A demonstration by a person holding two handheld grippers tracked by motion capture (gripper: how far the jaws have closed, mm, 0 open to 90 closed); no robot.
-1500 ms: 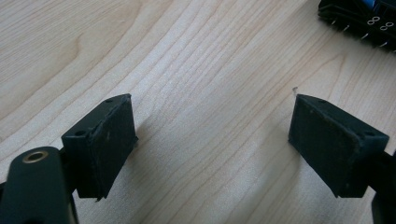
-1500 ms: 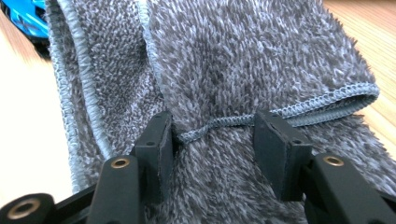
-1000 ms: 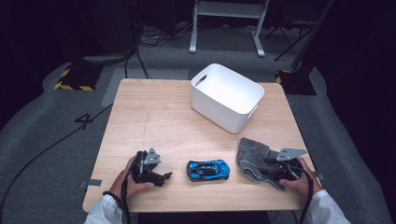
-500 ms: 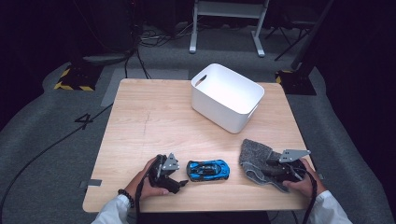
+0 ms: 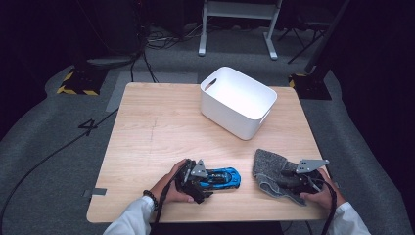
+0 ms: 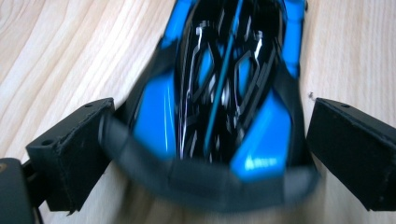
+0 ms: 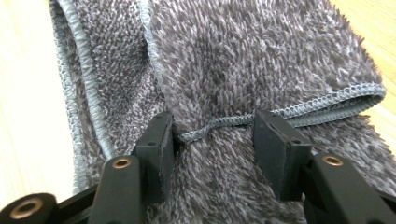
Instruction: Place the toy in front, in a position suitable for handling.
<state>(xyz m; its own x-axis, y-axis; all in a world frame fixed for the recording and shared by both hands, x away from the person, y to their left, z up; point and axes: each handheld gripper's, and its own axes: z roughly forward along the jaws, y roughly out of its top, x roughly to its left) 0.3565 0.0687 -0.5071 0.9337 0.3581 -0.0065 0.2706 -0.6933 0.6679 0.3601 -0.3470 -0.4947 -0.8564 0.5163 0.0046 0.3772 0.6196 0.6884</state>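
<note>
At the near edge, the left gripper [image 6: 205, 154], its jaws just opened wide astride the unclamped blue toy car [image 6: 224, 84], should be centred before closing, while the right gripper [image 7: 212, 135] is held half-closed on a fold of the grey cloth [image 7: 261, 56].

- A dark figure "4" [image 5: 87, 126] stands on the grey floor [image 5: 44, 161], left of the wooden table [image 5: 161, 122].
- Nothing else can be read.
</note>
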